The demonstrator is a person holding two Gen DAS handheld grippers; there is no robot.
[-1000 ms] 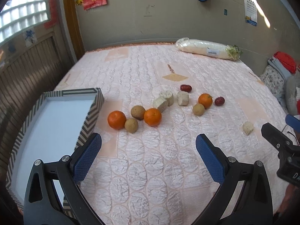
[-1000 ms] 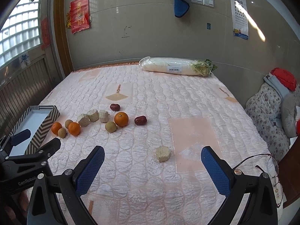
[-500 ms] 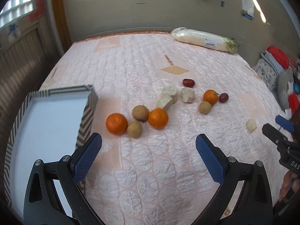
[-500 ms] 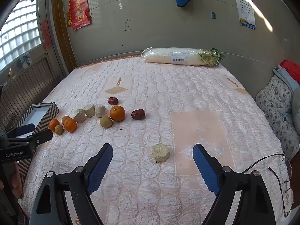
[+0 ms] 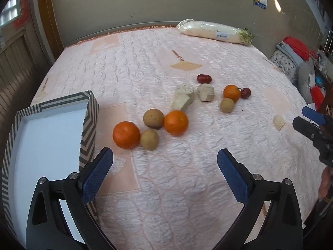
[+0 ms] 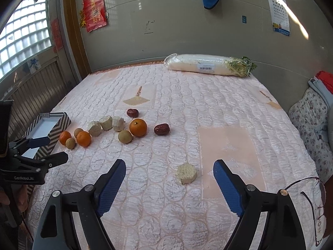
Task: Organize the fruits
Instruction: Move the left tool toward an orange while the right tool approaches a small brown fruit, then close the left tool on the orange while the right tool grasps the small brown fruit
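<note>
On the pink quilt lies a cluster: an orange (image 5: 126, 134), a second orange (image 5: 176, 122), two brown round fruits (image 5: 153, 118) and pale chunks (image 5: 183, 99). Further right are a third orange (image 5: 231, 93) and red dates (image 5: 204, 79). My left gripper (image 5: 164, 156) hovers open just short of the cluster, beside the chevron-patterned box (image 5: 89, 120). My right gripper (image 6: 169, 166) is open, its jaws closing, with a lone pale chunk (image 6: 186, 176) lying just ahead between the fingers, untouched.
A plastic-wrapped white radish (image 6: 210, 65) lies along the far edge by the wall. Eyeglasses (image 6: 308, 189) rest at the bed's right front corner. Floral bedding (image 6: 312, 112) is piled off the right side. Bare quilt spreads between the cluster and the lone chunk.
The left gripper has moved in and tipped down, so the fruit cluster looks larger and nearer. The right gripper's jaws have narrowed, and the lone chunk sits closer between them.
</note>
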